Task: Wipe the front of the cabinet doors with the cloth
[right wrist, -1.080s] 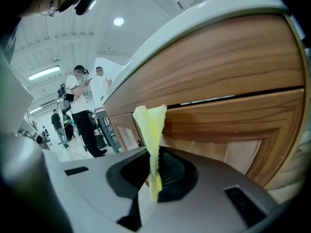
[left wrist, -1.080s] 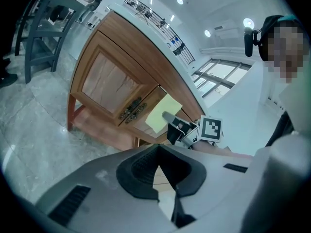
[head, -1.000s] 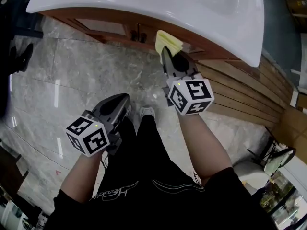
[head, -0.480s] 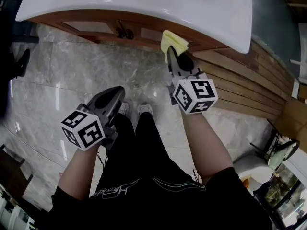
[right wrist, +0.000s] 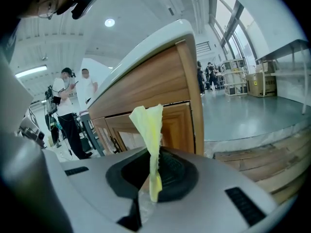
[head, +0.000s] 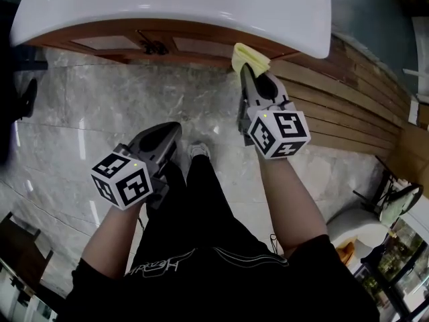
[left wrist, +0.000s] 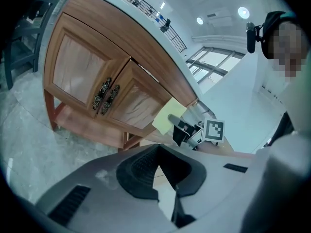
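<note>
A wooden cabinet (head: pixel 201 46) with two doors (left wrist: pixel 80 67) and dark ornate handles (left wrist: pixel 107 95) stands under a white countertop (head: pixel 174 5). My right gripper (head: pixel 245 71) is shut on a yellow cloth (head: pixel 249 57), and the cloth is pressed against the cabinet front near its right corner. In the right gripper view the cloth (right wrist: pixel 149 130) stands up from between the jaws of the right gripper (right wrist: pixel 152 154), in front of the right door (right wrist: pixel 177 125). My left gripper (head: pixel 173 130) hangs low over the floor, away from the cabinet. In its own view the left gripper (left wrist: pixel 161 154) is shut on nothing.
Grey marble floor (head: pixel 100 113) lies before the cabinet. A slatted wooden platform (head: pixel 335 106) runs along the right. The person's legs and shoes (head: pixel 200 151) are below the grippers. A chair (head: pixel 395 206) stands at far right. Other people (right wrist: pixel 73 106) stand in the background.
My right gripper has slid the cloth rightward along the cabinet front, away from the door handles toward the right corner. The left gripper has stayed low and shut.
</note>
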`<state>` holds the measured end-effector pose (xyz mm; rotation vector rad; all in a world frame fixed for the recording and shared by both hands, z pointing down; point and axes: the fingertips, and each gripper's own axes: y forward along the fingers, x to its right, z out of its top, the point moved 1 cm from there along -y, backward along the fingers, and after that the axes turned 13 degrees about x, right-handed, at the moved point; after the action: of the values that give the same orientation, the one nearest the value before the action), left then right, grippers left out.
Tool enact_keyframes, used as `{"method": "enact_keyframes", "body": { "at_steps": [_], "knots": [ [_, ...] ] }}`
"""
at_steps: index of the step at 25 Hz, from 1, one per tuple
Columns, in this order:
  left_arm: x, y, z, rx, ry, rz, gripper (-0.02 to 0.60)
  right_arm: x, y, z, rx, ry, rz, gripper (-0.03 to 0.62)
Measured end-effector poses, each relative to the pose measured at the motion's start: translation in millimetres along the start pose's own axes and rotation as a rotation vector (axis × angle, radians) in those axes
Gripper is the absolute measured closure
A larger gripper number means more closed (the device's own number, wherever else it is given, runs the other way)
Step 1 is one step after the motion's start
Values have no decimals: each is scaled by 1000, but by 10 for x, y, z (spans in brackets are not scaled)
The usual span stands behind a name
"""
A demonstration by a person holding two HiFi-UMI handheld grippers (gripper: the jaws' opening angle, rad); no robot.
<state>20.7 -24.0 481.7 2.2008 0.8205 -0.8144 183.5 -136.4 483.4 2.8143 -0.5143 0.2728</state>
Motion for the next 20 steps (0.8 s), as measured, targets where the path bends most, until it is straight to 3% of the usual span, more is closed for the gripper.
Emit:
{"method": "enact_keyframes", "body": {
  "at_steps": [20],
  "knots": [
    [252, 425, -440, -143, 10, -72, 575, 666, -528, 4, 11, -11, -156, 553]
  ]
}}
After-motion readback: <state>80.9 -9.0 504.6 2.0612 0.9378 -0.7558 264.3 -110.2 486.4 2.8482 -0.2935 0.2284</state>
